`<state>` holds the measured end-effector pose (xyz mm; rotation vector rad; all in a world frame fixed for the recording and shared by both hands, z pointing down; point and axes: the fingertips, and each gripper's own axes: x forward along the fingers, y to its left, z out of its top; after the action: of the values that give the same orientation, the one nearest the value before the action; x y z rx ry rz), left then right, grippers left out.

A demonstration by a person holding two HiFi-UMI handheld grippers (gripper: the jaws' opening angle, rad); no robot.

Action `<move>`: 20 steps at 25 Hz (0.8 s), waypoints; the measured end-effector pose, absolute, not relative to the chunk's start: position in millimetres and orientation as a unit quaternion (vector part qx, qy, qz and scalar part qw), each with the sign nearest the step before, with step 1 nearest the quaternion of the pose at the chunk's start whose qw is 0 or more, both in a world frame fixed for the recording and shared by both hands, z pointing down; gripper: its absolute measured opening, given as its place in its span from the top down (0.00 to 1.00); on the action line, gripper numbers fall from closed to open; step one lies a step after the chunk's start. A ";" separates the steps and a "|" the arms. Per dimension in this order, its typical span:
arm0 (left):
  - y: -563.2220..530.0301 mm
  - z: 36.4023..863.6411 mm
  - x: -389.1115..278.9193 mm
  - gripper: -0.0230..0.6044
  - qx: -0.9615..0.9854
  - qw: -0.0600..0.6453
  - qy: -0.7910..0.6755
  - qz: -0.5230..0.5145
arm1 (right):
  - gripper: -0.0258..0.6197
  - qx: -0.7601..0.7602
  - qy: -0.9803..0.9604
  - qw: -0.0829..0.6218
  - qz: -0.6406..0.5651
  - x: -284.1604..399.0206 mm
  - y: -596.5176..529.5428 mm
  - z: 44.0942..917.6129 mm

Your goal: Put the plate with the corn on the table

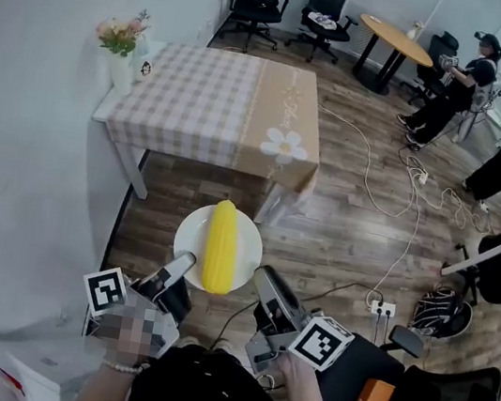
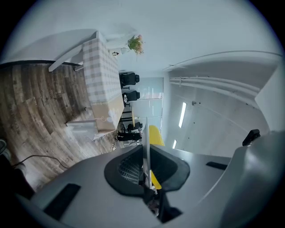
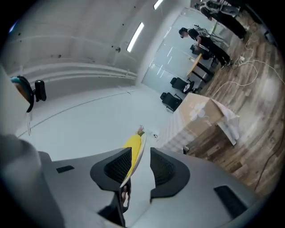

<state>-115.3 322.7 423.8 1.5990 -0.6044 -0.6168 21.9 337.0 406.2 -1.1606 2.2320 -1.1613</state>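
The white plate (image 1: pixel 190 230) hangs level above the wooden floor (image 1: pixel 350 231), just short of the near edge of the cloth-covered table (image 1: pixel 200 101). The corn cob (image 1: pixel 220 245) lies lengthwise along the plate's middle. 2 grips on opposite sides of the near rim carry it, which I judge keeps it flat so the cob cannot roll off.

The left gripper (image 1: pixel 184 266) has its pads pinched on the rim's near left part, and its own view shows the rim edge-on between them. The right gripper (image 1: pixel 265 281) clamps the near right part the same way.

Both grippers point forward toward the table, with their handles close to the body. The right hand (image 1: pixel 301 384) is wrapped round its handle. A vase of flowers (image 1: pixel 120 44) stands at the table's far left corner.
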 end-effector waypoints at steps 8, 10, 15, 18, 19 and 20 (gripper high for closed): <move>322.6 424.8 -113.9 0.90 0.697 0.615 -0.259 -0.262 | 0.75 -0.364 0.786 0.210 -0.454 -4.0 333.7 408.0; 323.4 426.9 -112.7 0.90 0.697 0.616 -0.260 -0.258 | 0.79 -0.367 0.783 0.210 -0.457 -4.6 333.6 410.5; 325.2 430.5 -108.8 0.90 0.693 0.620 -0.264 -0.256 | 0.83 -0.365 0.783 0.203 -0.460 -3.1 334.2 412.7; 326.9 431.8 -103.0 0.90 0.694 0.617 -0.270 -0.253 | 0.84 -0.364 0.783 0.203 -0.462 3.1 335.3 414.0; 327.7 431.7 -100.3 0.90 0.695 0.616 -0.273 -0.252 | 0.84 -0.364 0.784 0.202 -0.461 6.1 335.8 414.1; 328.6 431.6 -97.8 0.90 0.694 0.616 -0.275 -0.252 | 0.84 -0.363 0.784 0.202 -0.461 8.8 336.3 414.1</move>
<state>-97.8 328.6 431.6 1.5992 -0.6337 -0.5795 8.8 336.3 414.1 -1.0130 2.1890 -1.2882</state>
